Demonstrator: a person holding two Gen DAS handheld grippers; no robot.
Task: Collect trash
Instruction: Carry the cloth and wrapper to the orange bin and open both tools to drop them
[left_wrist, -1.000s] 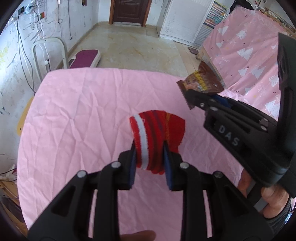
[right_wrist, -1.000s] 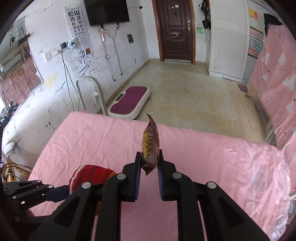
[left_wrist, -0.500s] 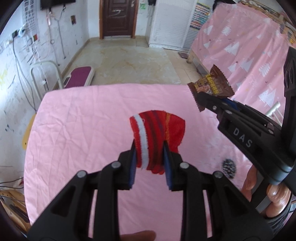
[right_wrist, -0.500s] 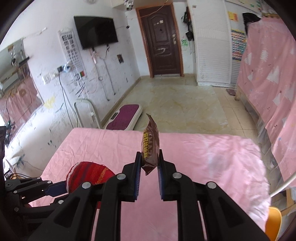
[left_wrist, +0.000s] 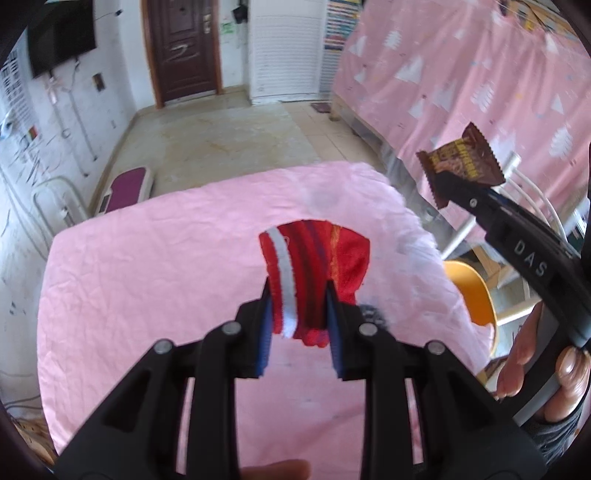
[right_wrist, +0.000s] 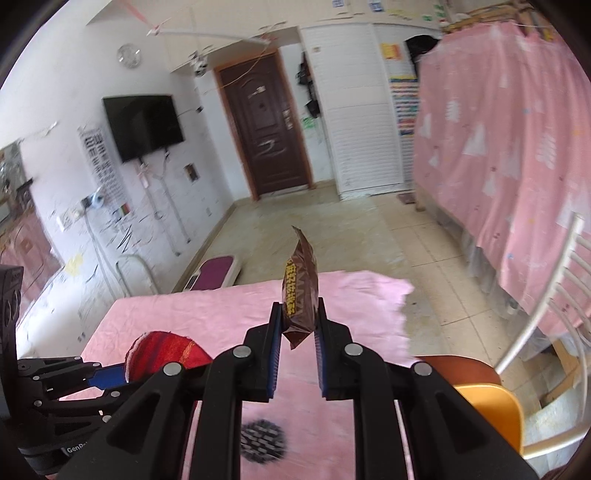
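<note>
- Left gripper (left_wrist: 298, 295): jaws pinched on a red striped cloth (left_wrist: 314, 273), lifted clear above the pink-covered table (left_wrist: 147, 266).
- Right gripper (right_wrist: 298, 325): jaws narrow, clamped on a brown snack wrapper (right_wrist: 300, 291), standing upright, off the table.
- In the left view the wrapper (left_wrist: 461, 166) hangs right of the cloth, well apart.
- Dark round object (right_wrist: 263, 439) on the table below the right gripper; blurred.
- Orange chair (right_wrist: 491, 410) beside the table's right edge.
- Far: brown door (right_wrist: 266, 129), wall TV (right_wrist: 142, 123).
</note>
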